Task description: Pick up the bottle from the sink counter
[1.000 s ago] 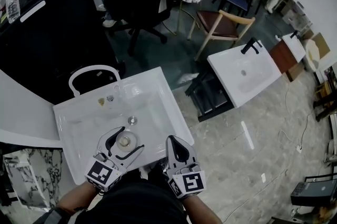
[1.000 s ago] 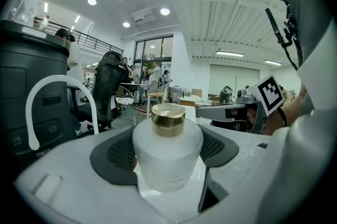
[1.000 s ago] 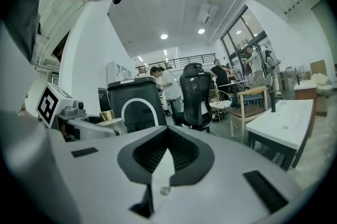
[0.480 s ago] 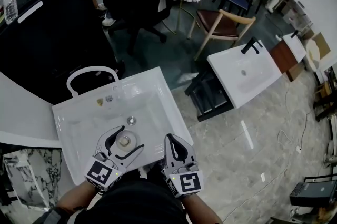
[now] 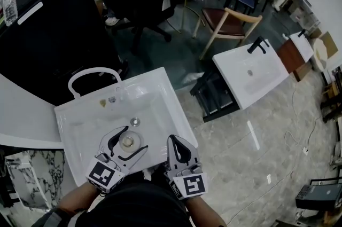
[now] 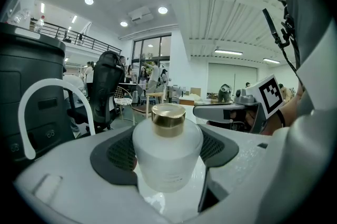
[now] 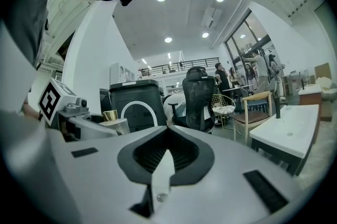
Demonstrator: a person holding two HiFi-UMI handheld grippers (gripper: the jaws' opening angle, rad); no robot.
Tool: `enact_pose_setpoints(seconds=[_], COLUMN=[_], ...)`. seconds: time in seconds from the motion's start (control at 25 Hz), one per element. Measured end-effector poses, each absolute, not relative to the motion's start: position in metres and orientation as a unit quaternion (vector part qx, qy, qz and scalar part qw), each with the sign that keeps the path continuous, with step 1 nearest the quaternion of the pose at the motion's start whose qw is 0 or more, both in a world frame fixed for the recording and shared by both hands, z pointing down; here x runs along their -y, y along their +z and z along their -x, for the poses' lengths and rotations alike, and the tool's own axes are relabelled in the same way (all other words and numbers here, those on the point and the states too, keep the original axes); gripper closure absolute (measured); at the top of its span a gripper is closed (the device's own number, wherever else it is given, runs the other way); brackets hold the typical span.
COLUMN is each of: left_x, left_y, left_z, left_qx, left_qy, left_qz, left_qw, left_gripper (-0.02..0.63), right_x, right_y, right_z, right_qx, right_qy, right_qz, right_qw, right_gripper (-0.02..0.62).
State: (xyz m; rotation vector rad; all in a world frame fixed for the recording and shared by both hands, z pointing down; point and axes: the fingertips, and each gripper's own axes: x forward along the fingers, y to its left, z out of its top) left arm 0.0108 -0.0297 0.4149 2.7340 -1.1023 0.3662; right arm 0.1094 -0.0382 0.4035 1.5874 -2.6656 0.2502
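Observation:
A frosted white bottle (image 5: pixel 127 141) with a gold cap stands at the near edge of the white sink (image 5: pixel 160 87). My left gripper (image 5: pixel 132 138) is shut on it. In the left gripper view the bottle (image 6: pixel 167 154) fills the gap, with the dark pads (image 6: pixel 113 154) against both of its sides. My right gripper (image 5: pixel 172 139) hangs just right of it over the sink's front rim, shut and empty. In the right gripper view the tips (image 7: pixel 167 130) meet, and the bottle's gold cap (image 7: pixel 110 115) shows at the left.
A white arched faucet (image 5: pixel 91 72) stands at the sink's back and a drain (image 5: pixel 134 122) lies in the basin. A black cabinet (image 5: pixel 48 33) is behind. A second white sink (image 5: pixel 251 73) stands to the right, with chairs (image 5: pixel 227 25) beyond.

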Motion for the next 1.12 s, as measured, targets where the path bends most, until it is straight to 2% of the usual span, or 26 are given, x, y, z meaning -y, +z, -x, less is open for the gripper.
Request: enact_pose_setpoints(seconds=[1.12], left_x=[0.046], left_y=[0.418], left_z=[-0.013], left_qx=[0.368], left_qy=[0.120], left_qz=[-0.918], left_qw=[0.088], left_gripper=[0.267], right_x=[0.045], right_y=[0.408], right_z=[-0.112], right_qx=[0.857], right_qy=[0.088], right_qz=[-0.507], right_qw=[0.022], right_gripper=[0.588])
